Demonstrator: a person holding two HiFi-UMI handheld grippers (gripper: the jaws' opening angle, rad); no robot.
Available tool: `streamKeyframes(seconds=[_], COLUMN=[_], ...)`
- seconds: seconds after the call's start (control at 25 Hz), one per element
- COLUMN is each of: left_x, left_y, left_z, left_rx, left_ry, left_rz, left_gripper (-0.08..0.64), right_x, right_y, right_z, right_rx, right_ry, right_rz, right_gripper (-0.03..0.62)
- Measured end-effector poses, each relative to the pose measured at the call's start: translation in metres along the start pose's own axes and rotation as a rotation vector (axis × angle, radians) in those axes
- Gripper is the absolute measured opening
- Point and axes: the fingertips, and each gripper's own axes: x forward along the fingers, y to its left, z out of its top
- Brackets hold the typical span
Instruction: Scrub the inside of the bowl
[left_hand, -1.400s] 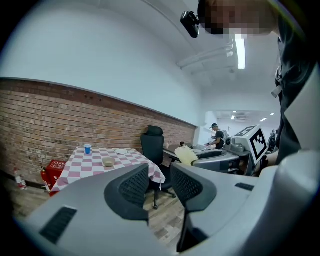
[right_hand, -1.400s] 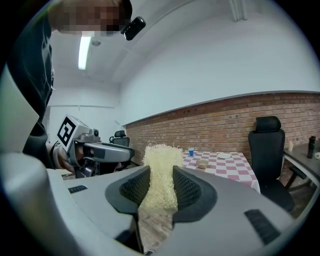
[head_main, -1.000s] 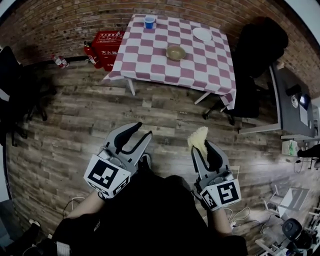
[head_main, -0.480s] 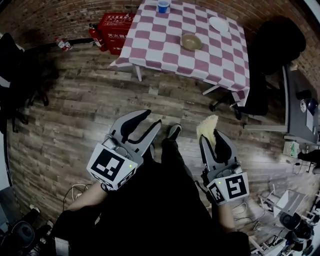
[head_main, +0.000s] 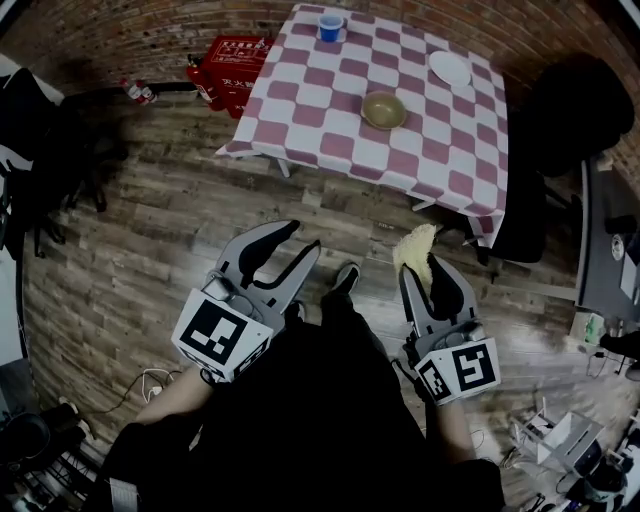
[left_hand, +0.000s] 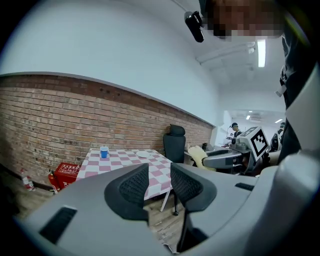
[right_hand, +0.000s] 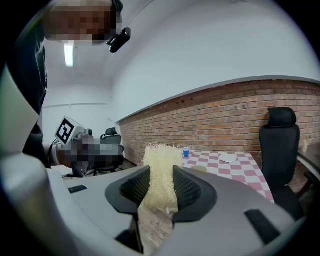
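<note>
A: Head view: bowl (head_main: 384, 109) sits on the table (head_main: 300, 100), upper centre. Reached yet?
B: Not yet. Left gripper view: left gripper (left_hand: 160, 182) spread, empty. Right gripper view: right gripper (right_hand: 161, 186) pinching the yellow scrubber (right_hand: 161, 160). All scrubbing remains, I'd judge.

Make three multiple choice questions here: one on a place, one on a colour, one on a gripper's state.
1. Where is the bowl? A on the floor; B on the checked table; C on a chair.
2. What colour is the cup? A blue; B green; C white.
3. The right gripper is: A open and empty; B lying on the table; C shut on the yellow scrubber.
Answers: B, it sits on the table; A, plainly blue; C, the scrubber is pinched in it.
</note>
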Motion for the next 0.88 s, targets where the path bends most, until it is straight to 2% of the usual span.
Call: streamKeyframes(seconds=[0.24,0.44,0.88], left_x=[0.050,0.081,0.117], left_y=[0.010,0.007,0.024], left_z=[0.022,0.042,0.050], left_rx=[-0.009,0.014,-0.015], left_ry=[0.013,-0.002,-0.003], left_rz=[0.044,0.063,0.109], left_gripper=[0.146,0.146,0.146], right_x=[0.024,0.036,0.061], right_y=[-0.051,-0.084,-0.125], right_z=[0.018,0.025,0.027], right_rx=[-0.006,-0.015,-0.022], right_ry=[0.004,0.004,0.037], right_rz=[0.047,0.079,0.106], right_gripper=[0.155,0.155,0.155])
